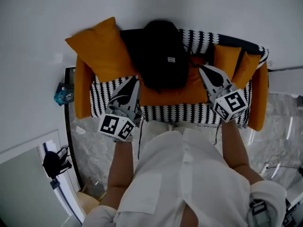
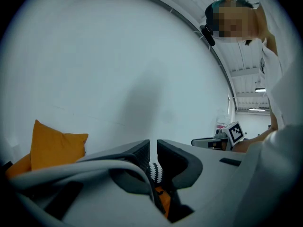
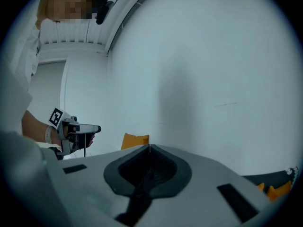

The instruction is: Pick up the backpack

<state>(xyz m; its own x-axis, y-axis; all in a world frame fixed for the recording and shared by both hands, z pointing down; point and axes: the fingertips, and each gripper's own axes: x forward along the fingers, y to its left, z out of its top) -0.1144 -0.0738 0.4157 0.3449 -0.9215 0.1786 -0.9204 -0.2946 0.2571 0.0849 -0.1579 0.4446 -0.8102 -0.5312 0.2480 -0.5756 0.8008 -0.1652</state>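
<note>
A black backpack (image 1: 158, 51) leans against the back of an orange sofa (image 1: 83, 91), on a black-and-white patterned throw (image 1: 180, 113). My left gripper (image 1: 136, 81) points at the sofa just below and left of the backpack. Its jaws stand a narrow slit apart with nothing between them (image 2: 153, 148). My right gripper (image 1: 202, 69) hovers right of the backpack, shut and holding nothing (image 3: 150, 148). Neither gripper touches the backpack. The gripper views face a bare white wall, and each shows the other gripper.
A large orange cushion (image 1: 97, 48) lies left of the backpack and two smaller ones (image 1: 229, 58) lie to its right. A teal item (image 1: 64, 93) sits beside the sofa's left arm. A dark bag (image 1: 53, 162) hangs at lower left. The floor is marble.
</note>
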